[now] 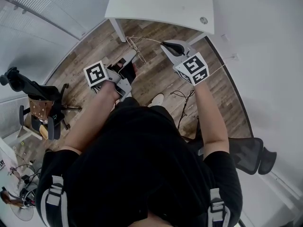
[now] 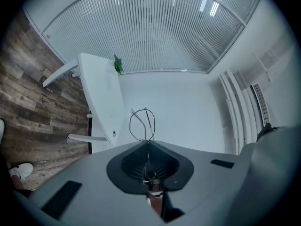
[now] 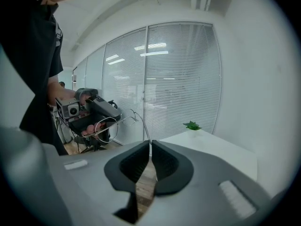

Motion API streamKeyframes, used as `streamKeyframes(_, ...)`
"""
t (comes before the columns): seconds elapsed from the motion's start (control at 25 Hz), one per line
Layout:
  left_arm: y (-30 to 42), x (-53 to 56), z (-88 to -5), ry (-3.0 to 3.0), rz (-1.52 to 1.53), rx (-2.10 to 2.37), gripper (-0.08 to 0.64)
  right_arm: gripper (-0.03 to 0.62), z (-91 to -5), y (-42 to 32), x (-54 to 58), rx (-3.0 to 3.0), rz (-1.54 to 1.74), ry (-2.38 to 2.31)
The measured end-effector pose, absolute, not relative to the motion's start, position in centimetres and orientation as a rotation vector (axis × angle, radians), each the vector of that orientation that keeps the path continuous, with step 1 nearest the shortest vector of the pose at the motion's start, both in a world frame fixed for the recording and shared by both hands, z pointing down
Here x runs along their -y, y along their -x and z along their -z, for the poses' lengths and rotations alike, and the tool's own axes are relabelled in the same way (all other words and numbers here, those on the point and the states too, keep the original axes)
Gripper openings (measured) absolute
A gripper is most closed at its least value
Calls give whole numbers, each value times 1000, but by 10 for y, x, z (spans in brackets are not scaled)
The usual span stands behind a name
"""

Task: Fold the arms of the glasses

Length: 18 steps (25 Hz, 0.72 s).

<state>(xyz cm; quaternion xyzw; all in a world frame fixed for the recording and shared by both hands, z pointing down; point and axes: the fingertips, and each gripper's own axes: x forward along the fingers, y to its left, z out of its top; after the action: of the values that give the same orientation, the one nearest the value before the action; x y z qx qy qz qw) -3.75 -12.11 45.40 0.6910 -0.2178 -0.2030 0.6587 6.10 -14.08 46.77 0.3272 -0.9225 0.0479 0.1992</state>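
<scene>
Person standing, seen from the head view, with a gripper in each hand raised over a wood-plank floor.

The left gripper has its jaws closed together on the thin wire frame of the glasses. In the left gripper view the wire runs between the dark pads, and one oval lens rim stands just beyond the jaw tips. The glasses are in mid-air between the two grippers, clear of the floor and of the white table that lies ahead of them.

The right gripper has its jaws almost fully together, with only a narrow slit left between the pads. Their tips pinch the far end of one arm of the glasses. This arm runs nearly straight across from the frame to those tips, so it is unfolded. In the right gripper view it rises from the jaw tips toward the lens rims held at the left gripper.

A small potted plant stands on the far end of the table. Slatted blinds cover the windows. A black office chair stands behind the person's right side.
</scene>
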Motion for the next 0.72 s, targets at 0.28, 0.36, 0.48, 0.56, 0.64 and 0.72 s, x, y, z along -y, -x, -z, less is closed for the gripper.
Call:
streamKeyframes(0.28,39,124,-449,-1568,480,522,12,23,-466,-51,126,2592,-134,-912)
streamKeyframes(0.36,40,124,-449,-1568,483,527,12,23,-466,-49,123,2597,-140,-916)
streamKeyframes(0.48,41,125,-449,-1566,486,538,12,23,-466,-45,118,2596,-137,-913)
streamKeyframes(0.56,42,126,-449,-1564,490,545,12,21,-467,-42,115,2589,-129,-906)
streamKeyframes(0.64,43,127,-449,-1565,495,550,12,21,-468,-39,112,2586,-130,-898)
streamKeyframes(0.72,43,127,-448,-1567,498,556,12,21,-469,-36,109,2584,-127,-888)
